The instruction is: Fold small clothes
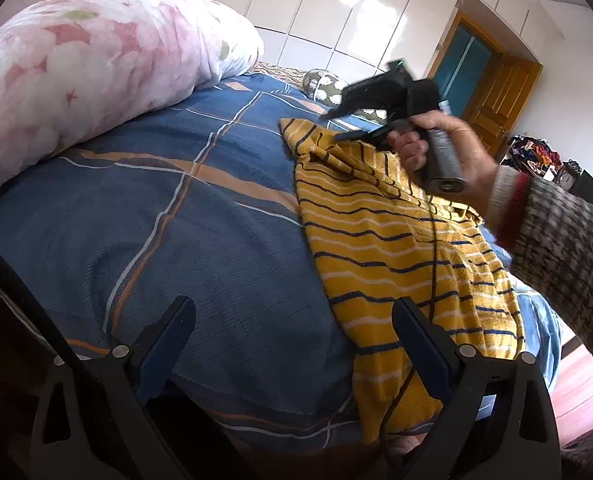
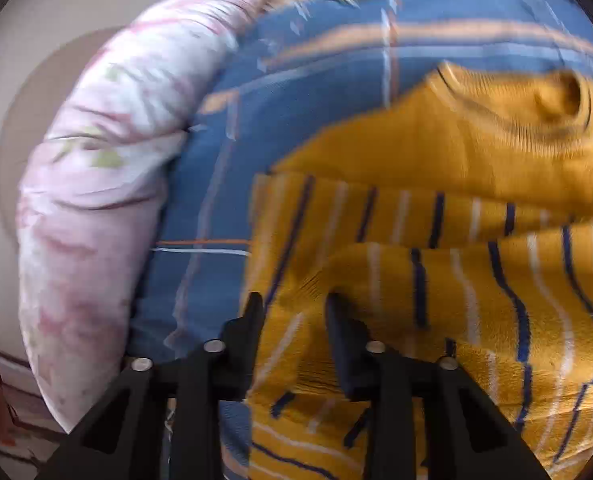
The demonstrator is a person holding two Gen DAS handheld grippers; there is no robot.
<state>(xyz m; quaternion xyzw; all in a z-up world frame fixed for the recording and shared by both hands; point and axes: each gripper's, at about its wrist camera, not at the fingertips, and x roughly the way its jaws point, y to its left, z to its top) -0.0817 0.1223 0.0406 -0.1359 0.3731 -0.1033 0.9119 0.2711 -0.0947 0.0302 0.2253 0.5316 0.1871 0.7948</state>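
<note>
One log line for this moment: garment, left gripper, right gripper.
garment: yellow striped sweater on blue bedspread | left gripper: open, empty | right gripper: open over sweater edge

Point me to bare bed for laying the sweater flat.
Free: blue cover between the pink quilt and the sweater, up to the far pillow. Crowded: sweater side, where the right gripper hangs over its collar end, jaws apart.

I count one yellow striped sweater (image 1: 396,248), one pink quilt (image 1: 96,68) at ten o'clock, one blue bedsheet (image 1: 200,208), and my two claws.
</note>
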